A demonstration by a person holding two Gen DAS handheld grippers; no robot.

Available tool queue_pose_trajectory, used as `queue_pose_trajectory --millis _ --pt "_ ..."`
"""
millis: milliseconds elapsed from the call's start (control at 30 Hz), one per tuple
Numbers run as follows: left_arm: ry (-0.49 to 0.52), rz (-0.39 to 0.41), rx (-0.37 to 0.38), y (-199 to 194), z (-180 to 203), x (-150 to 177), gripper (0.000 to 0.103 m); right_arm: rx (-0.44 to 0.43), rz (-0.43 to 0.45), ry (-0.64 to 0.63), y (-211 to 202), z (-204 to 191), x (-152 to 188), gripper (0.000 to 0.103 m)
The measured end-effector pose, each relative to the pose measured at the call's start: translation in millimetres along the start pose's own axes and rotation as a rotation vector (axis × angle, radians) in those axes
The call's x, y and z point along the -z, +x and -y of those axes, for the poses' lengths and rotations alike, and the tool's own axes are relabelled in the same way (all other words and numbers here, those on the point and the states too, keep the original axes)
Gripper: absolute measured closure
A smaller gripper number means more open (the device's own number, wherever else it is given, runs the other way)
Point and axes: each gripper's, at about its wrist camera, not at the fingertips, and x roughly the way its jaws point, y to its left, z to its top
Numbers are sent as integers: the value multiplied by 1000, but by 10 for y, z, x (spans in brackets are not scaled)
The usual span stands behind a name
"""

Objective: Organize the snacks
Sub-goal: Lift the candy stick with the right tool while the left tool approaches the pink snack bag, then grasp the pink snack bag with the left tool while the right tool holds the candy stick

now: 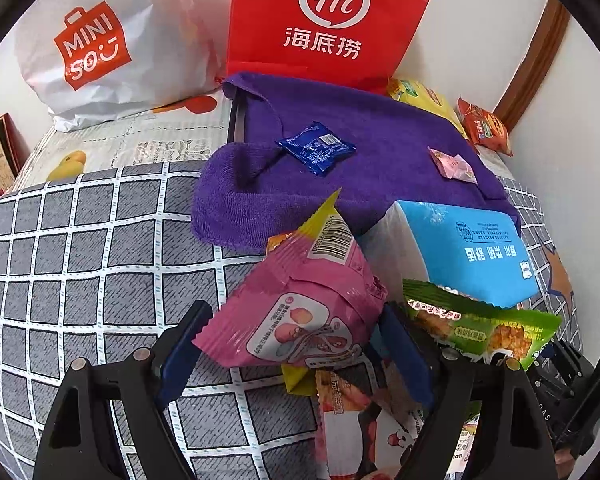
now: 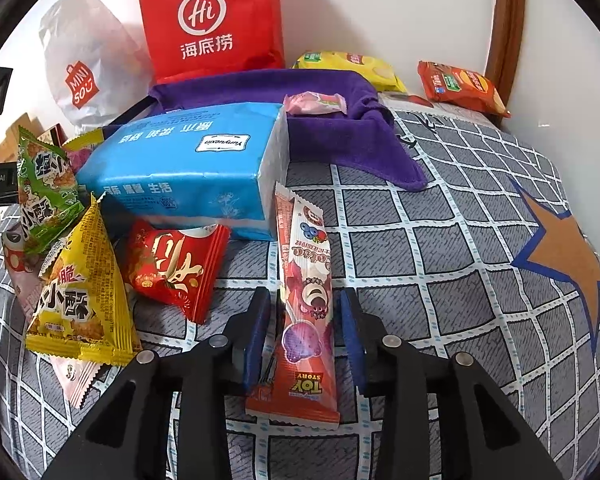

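Observation:
My left gripper [image 1: 296, 332] is open, its blue pads on either side of a pink snack packet [image 1: 300, 300] at the edge of a snack pile; the pads stand apart from the packet. A green packet [image 1: 484, 328] lies right of it. My right gripper [image 2: 306, 320] is open around a long red Toy Story stick packet [image 2: 304, 304] lying on the checked cloth; the pads do not touch it. A yellow packet [image 2: 80, 300], a red packet [image 2: 172, 264] and a green packet [image 2: 44, 188] lie to its left.
A blue tissue pack [image 2: 188, 168] lies behind the pile. A purple towel [image 1: 340, 160] holds a blue sachet [image 1: 316, 148] and a pink candy [image 1: 452, 164]. A red Hi bag [image 1: 328, 20] and a white Miniso bag [image 1: 104, 48] stand against the wall. Yellow [image 2: 352, 64] and orange [image 2: 460, 84] packets lie far right.

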Motion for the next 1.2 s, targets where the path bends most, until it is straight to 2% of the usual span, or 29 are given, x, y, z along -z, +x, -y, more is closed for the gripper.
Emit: queue_pose_trajectory --millis 200,400,500,633,933,1200 --pt "0 5 9 -7 -9 7 21 7 -2 2 8 12 -1 60" --pt "-8 6 18 -14 -8 8 24 7 -2 2 11 21 -4 58" --pt "-6 7 22 -27 6 8 27 7 -2 3 12 21 -4 58" --pt "0 12 38 -63 32 7 39 5 -2 3 13 21 -5 57" --pt "-13 26 46 -137 1 29 41 -1 -2 0 20 21 0 56" --pt "-45 39 98 -265 -85 79 44 -4 -1 2 19 25 -4 56"
